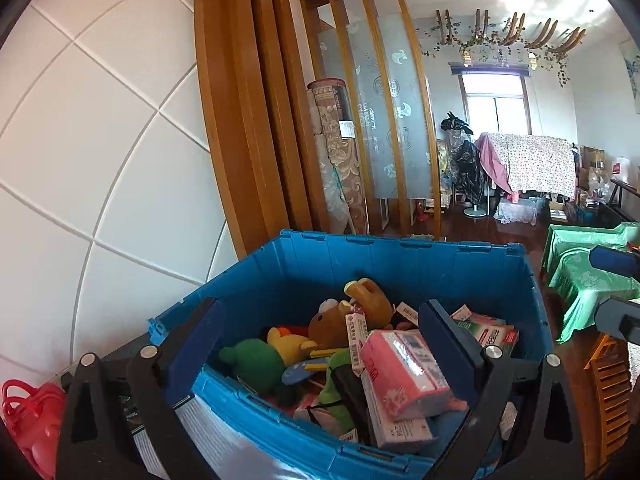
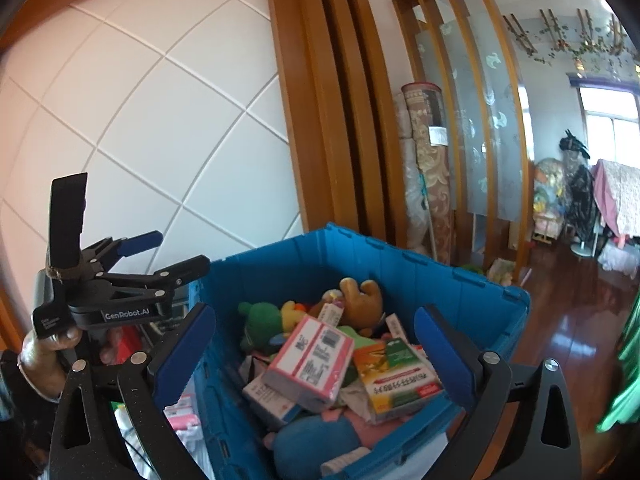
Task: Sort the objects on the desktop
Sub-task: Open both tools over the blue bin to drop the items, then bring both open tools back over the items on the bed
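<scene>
A: Both my grippers, left (image 1: 320, 344) and right (image 2: 316, 344), gape wide and empty above the blue plastic crate (image 2: 460, 292); toys and boxes fill it.

B: That pink wrapped tissue pack (image 2: 310, 362) perches tilted; I'd guess a nudge slides it.

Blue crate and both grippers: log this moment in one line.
left gripper: open, empty | right gripper: open, empty | blue crate: holds plush toys, pink tissue pack, boxes | phase: hovering over crate
</scene>
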Available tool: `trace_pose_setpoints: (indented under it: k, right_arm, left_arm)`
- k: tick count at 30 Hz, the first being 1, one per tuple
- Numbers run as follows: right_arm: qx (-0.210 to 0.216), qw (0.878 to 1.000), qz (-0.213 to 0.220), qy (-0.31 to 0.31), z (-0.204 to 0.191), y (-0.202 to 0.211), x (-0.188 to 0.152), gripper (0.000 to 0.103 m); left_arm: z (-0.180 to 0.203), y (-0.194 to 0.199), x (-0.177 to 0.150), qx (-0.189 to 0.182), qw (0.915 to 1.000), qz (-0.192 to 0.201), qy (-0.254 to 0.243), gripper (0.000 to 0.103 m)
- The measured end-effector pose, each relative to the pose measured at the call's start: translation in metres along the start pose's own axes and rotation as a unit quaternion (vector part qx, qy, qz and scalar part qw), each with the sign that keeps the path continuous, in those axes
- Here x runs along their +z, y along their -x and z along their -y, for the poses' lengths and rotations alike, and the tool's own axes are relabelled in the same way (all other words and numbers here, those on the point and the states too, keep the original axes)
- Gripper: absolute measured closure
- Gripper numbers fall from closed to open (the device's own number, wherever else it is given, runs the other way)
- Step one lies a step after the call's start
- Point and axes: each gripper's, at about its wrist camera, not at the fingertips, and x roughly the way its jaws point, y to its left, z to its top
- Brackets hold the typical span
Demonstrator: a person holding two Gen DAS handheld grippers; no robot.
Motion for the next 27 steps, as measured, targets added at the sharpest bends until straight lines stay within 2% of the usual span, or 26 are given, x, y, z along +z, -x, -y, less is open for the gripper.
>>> trace_pose_setpoints:
  k: [2, 8, 13, 17, 22, 27]
  right_arm:
    - [0.0, 1.0, -0.003, 0.006, -0.013, 0.0, -0.006, 0.002]
    - [0.041, 0.999, -0.018, -0.001, -0.053, 0.005, -0.028, 0.001]
    - [0.086, 0.995, -0.046, 0.026, -0.104, 0.001, -0.059, 0.001]
    - [0.129, 0.985, -0.105, 0.036, -0.146, -0.019, -0.094, 0.001]
    - [0.155, 0.971, -0.176, 0.055, -0.191, -0.044, -0.152, 0.002]
    - [0.171, 0.955, -0.238, 0.052, -0.212, -0.07, -0.212, 0.003]
  left_arm:
    - [-0.008, 0.009, -0.007, 0.001, 1.0, -0.002, 0.004, 0.004]
    - [-0.041, 0.062, -0.041, 0.027, 0.9996, 0.001, 0.005, 0.004]
    - [-0.078, 0.108, -0.085, 0.074, 0.9971, -0.016, 0.003, 0.004]
    - [-0.106, 0.131, -0.133, 0.105, 0.9926, -0.059, -0.011, 0.004]
    - [-0.139, 0.141, -0.208, 0.157, 0.9793, -0.127, 0.006, 0.004]
    - [-0.154, 0.129, -0.292, 0.158, 0.9665, -0.196, 0.048, 0.004]
